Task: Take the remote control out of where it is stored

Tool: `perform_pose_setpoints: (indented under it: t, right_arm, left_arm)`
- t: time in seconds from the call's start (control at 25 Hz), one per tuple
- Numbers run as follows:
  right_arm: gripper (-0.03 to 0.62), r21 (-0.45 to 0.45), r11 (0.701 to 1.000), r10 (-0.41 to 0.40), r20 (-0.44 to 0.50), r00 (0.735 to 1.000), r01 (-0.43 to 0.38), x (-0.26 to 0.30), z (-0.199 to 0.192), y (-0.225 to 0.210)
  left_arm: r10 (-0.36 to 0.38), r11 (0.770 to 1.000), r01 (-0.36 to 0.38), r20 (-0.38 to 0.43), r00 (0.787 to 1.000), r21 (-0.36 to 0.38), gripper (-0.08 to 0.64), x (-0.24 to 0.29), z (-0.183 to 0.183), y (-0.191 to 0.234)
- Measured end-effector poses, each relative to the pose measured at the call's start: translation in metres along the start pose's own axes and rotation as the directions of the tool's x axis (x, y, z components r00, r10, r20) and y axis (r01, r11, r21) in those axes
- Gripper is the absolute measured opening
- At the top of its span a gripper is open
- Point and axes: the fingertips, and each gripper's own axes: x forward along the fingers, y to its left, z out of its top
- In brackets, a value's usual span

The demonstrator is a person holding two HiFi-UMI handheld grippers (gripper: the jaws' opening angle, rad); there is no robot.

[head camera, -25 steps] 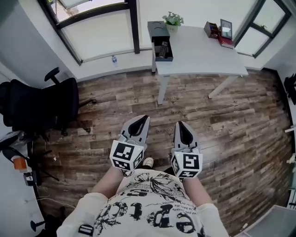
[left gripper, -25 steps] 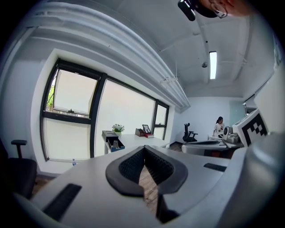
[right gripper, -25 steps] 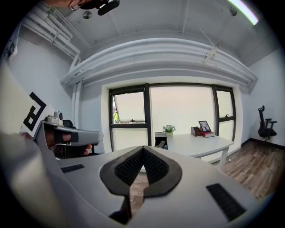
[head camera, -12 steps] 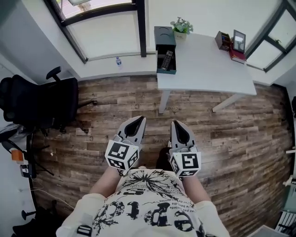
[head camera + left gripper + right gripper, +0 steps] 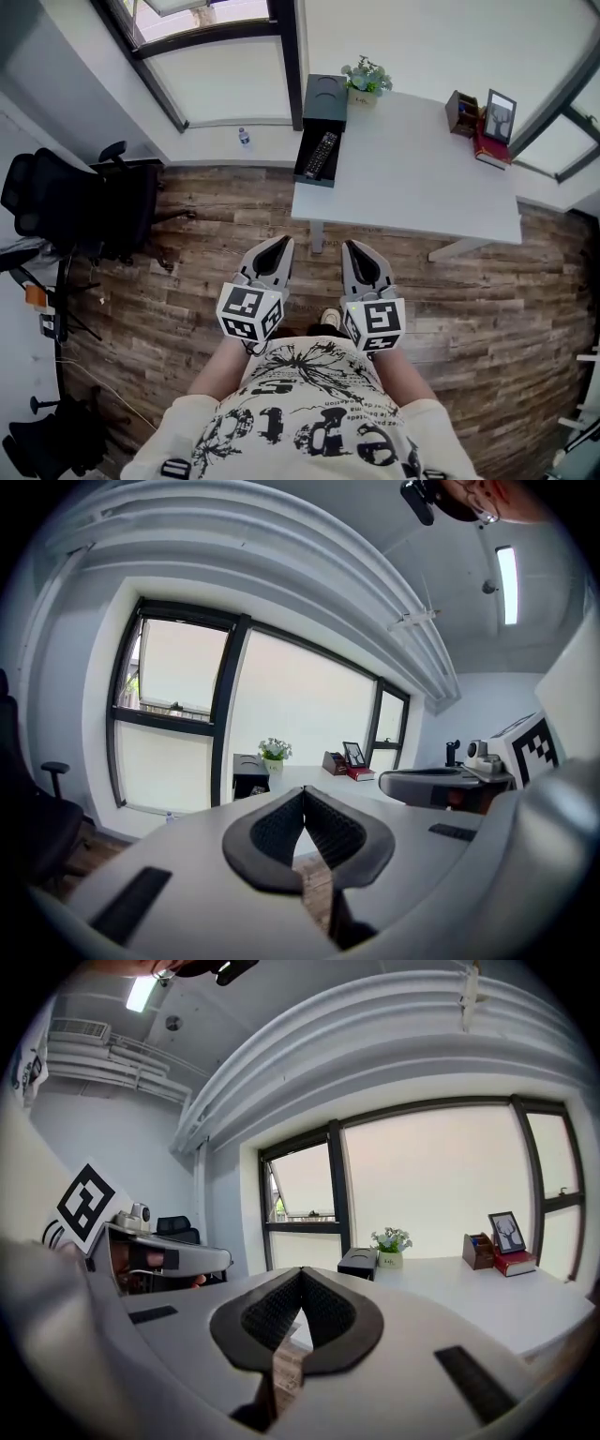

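Note:
A black remote control [image 5: 319, 155] lies in the open drawer of a black storage box [image 5: 323, 97] at the left end of the white desk [image 5: 412, 178]. The box [image 5: 247, 771] shows far off in the left gripper view, and small in the right gripper view, box [image 5: 358, 1262]. My left gripper [image 5: 282, 243] and right gripper [image 5: 349, 247] are held side by side over the wooden floor, short of the desk's near edge. Both are shut with nothing between the pads. The remote itself is not visible in either gripper view.
A small potted plant [image 5: 366, 79] stands behind the box. A photo frame [image 5: 500, 114], a pen holder [image 5: 462, 112] and a red book [image 5: 490, 150] sit at the desk's far right. A black office chair [image 5: 75, 202] stands at the left by the window.
The person has stepped closer to the desk, so the desk and drawer appear nearer and shifted left. Both grippers stay shut and side by side.

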Motion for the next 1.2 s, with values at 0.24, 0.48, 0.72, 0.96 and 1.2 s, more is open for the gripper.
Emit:
perform_pose_setpoints:
  t: [0.24,0.48,0.72,0.96,1.2]
  right_arm:
    - [0.002,0.047,0.999,-0.005,-0.017,1.0,0.006,0.015,-0.008,-0.058]
    - [0.002,0.062,0.996,-0.056,-0.033,0.998,0.058,0.05,-0.009,-0.11]
    - [0.002,0.04,0.994,-0.101,-0.06,0.993,0.104,0.118,-0.001,-0.153]
    - [0.002,0.052,0.989,-0.131,-0.122,0.984,0.138,0.2,-0.002,-0.182]
    - [0.002,0.038,0.984,-0.167,-0.144,0.976,0.174,0.252,0.006,-0.208]
  left_arm:
    - [0.074,0.996,-0.078,-0.086,0.994,-0.041,0.011,0.048,-0.006,0.0]
    - [0.045,0.999,-0.046,-0.113,0.993,-0.009,0.011,0.112,0.001,0.01]
    - [-0.053,0.998,0.045,-0.232,0.971,-0.039,0.011,0.189,-0.009,0.043]
    - [-0.097,0.995,0.091,-0.279,0.956,-0.032,0.012,0.26,-0.003,0.094]
    - [-0.129,0.992,0.12,-0.36,0.924,-0.047,0.02,0.306,-0.02,0.122]
